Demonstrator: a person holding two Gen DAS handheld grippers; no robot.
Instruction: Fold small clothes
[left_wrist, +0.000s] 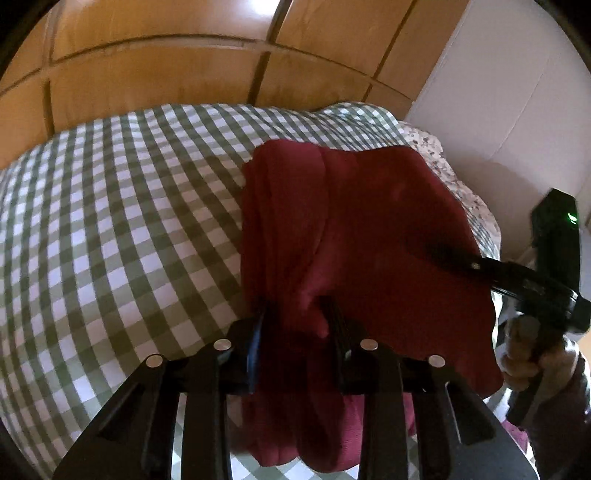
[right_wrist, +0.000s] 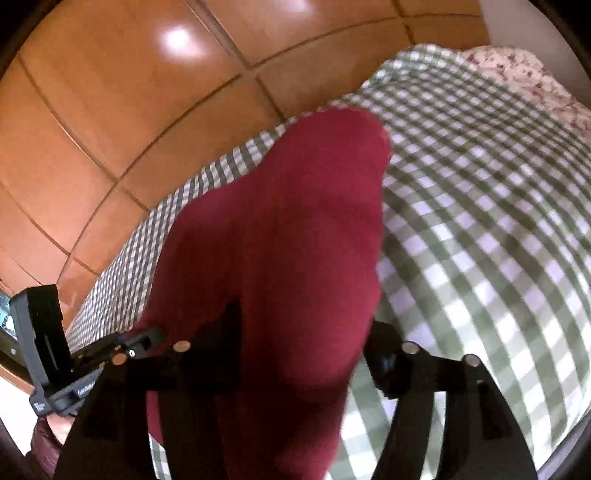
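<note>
The dark red garment (left_wrist: 369, 229) hangs lifted between the two claws, above the green checked bedcover (left_wrist: 110, 221), and spreads out ahead of both sets of fingers. The left claw (left_wrist: 295, 325) has its jaws narrowed on a bunched fold of the cloth, which bulges out between them. In the right wrist view the red cloth (right_wrist: 280, 240) drapes over the right claw (right_wrist: 303, 347) and covers the gap between its fingers, so I cannot tell whether it pinches the cloth or merely carries it; from the left view its finger reaches onto the cloth from the right side. As a judgement, the fold is early or midway: the garment is raised and loosely doubled, not yet laid flat or squared on the cover. What kind of garment it is cannot be made out, its lower edges are cut off beneath the claws, and the right view is blurred. Beyond the bedcover lie orange floor tiles (right_wrist: 110, 110) and a flowered sheet (right_wrist: 535, 74) at the far edge
</note>
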